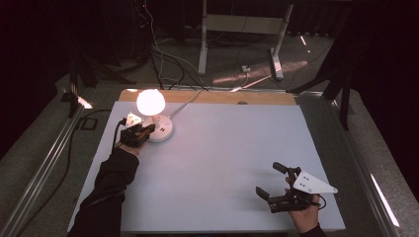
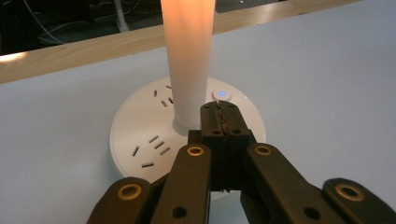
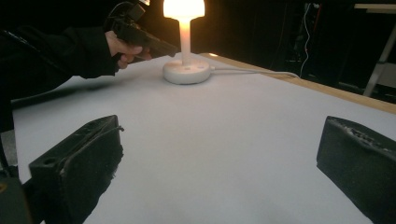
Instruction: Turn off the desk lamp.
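A lit lamp [image 1: 150, 101] with a glowing round shade stands on a round white base [image 1: 163, 129] with sockets, at the table's back left. In the left gripper view its bright stem [image 2: 187, 56] rises from the base [image 2: 140, 135], which has a small lit button [image 2: 222, 94]. My left gripper [image 1: 146, 132] is shut with nothing in it, its tips [image 2: 219, 119] over the base just in front of the button. My right gripper [image 1: 271, 179] stands wide open near the front right of the table, nothing between its pads [image 3: 79, 163]. The lamp [image 3: 184, 10] shows far off.
A white cable [image 1: 185, 103] runs from the base over the table's wooden back edge [image 1: 212, 96]. The pale table top [image 1: 217, 158] spreads between the two grippers. Beyond the table are floor cables and a white desk frame [image 1: 242, 29].
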`<action>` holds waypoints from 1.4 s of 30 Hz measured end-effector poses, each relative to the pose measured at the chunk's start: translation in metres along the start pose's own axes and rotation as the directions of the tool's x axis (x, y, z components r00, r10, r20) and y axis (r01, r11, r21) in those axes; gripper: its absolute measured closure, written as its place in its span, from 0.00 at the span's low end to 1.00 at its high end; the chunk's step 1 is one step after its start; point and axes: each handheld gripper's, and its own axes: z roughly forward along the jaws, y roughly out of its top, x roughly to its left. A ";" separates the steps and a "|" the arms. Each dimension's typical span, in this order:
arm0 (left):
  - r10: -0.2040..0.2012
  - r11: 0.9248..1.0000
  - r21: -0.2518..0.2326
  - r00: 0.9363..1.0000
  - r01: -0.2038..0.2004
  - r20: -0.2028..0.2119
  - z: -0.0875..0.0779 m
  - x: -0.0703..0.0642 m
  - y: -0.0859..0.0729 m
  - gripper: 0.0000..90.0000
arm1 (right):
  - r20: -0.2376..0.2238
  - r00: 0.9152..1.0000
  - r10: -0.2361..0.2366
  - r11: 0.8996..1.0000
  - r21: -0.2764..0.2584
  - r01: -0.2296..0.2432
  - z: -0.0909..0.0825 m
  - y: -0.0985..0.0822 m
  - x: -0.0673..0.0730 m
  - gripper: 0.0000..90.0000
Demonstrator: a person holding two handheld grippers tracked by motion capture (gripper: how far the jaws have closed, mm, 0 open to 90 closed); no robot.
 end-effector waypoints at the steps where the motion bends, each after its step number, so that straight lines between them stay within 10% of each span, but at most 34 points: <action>1: -0.002 1.000 0.003 1.000 0.002 0.004 0.001 -0.001 -0.001 1.00 | 0.000 1.000 0.000 1.000 0.000 0.000 0.000 0.000 0.000 0.00; 31: 0.016 0.998 0.066 1.000 -0.017 0.002 0.013 -0.003 -0.012 1.00 | -0.004 1.000 -0.002 1.000 0.012 0.002 0.002 -0.001 0.000 0.00; 42: -0.003 1.000 -0.005 0.999 0.003 0.038 -0.002 -0.001 0.004 1.00 | 0.000 1.000 0.002 1.000 0.007 -0.002 0.001 -0.001 0.000 0.00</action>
